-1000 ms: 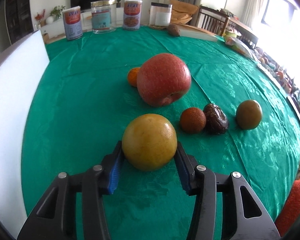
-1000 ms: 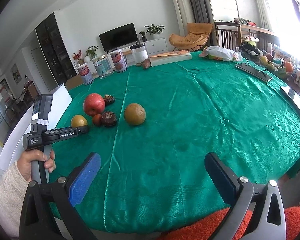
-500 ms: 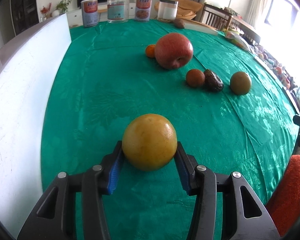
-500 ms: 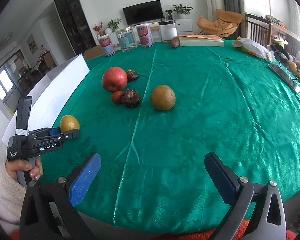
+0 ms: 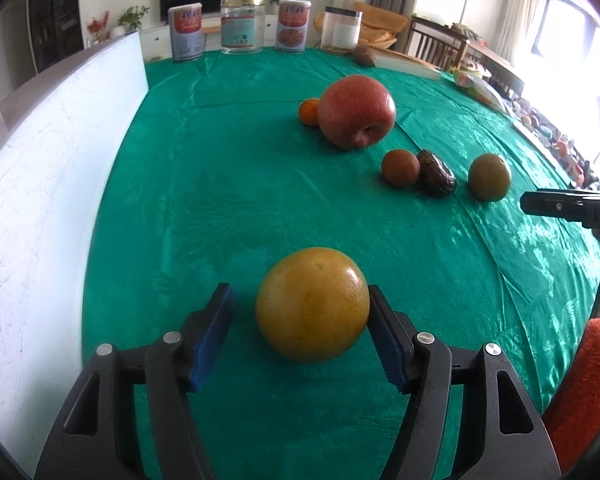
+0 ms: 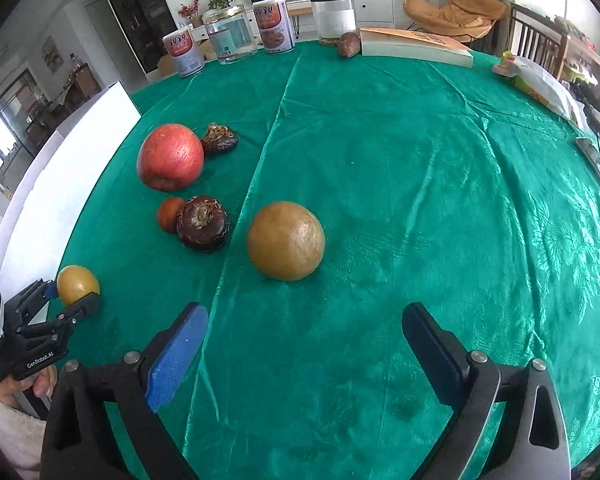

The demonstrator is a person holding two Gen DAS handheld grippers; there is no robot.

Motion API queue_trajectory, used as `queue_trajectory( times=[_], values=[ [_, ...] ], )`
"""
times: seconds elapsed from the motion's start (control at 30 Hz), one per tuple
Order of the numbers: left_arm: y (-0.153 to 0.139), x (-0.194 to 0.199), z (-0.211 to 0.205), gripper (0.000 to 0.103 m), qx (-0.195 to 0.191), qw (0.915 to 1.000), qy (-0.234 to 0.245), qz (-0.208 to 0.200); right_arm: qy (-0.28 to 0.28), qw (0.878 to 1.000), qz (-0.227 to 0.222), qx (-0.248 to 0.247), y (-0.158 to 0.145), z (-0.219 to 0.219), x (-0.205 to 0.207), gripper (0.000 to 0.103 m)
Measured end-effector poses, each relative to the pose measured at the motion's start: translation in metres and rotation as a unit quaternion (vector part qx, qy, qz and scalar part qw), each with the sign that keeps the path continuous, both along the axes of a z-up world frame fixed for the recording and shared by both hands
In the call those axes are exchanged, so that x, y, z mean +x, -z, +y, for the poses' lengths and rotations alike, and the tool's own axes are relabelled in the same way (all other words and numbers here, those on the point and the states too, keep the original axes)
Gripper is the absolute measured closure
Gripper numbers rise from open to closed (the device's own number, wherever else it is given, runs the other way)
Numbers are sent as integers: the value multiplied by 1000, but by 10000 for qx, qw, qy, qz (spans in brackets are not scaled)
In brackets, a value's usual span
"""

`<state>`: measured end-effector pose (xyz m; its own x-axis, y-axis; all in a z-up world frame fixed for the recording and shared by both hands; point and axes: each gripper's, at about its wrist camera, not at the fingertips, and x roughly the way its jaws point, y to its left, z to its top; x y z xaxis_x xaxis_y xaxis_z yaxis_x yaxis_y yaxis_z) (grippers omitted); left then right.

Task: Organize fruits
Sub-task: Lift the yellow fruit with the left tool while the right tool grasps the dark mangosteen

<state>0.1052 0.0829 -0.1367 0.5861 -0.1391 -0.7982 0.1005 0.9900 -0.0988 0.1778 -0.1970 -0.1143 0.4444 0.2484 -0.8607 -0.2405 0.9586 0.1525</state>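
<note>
A yellow-orange round fruit (image 5: 312, 304) rests on the green tablecloth (image 5: 228, 208) between the jaws of my left gripper (image 5: 300, 312). The jaws are open: the left pad stands clear of it, the right pad is at its side. It also shows in the right wrist view (image 6: 77, 285). Further back lie a big red apple (image 5: 356, 111), a small tangerine (image 5: 309, 112), a small red-brown fruit (image 5: 400, 168), a dark wrinkled fruit (image 5: 436, 178) and a brown-green round fruit (image 5: 489, 177). My right gripper (image 6: 300, 344) is open and empty, just short of the brown-green fruit (image 6: 286, 240).
A white board (image 5: 48, 184) runs along the table's left edge. Cans and jars (image 5: 240, 26) stand at the far edge, with a long box (image 6: 416, 46) and a sweet potato (image 6: 348, 45). A second dark fruit (image 6: 219, 140) lies behind the apple.
My left gripper carried the yellow-orange fruit toward the near left of the table, set it down and opened. My right gripper moved forward toward the brown-green fruit.
</note>
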Motion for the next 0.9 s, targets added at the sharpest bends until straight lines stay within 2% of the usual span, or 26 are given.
queue_trajectory(
  times=[0.27, 0.37, 0.57, 0.7, 0.9],
  values=[
    [-3, -4, 6, 34, -23, 10000, 14, 95, -68, 9999, 67, -37, 13, 19, 28, 26],
    [-3, -5, 4, 34, 28, 9999, 44, 105, -5, 9997, -143, -216, 4, 24, 25, 27],
    [-1, -3, 1, 34, 54, 9999, 59, 102, -1159, 9917, -475, -277, -20, 70, 21, 26],
    [-2, -4, 5, 34, -7, 9999, 51, 106, -1728, 9839, -339, -315, -19, 88, 32, 27],
    [-2, -5, 6, 34, -39, 9999, 79, 126, -2300, 9681, -75, -995, -15, 107, 45, 27]
  ],
)
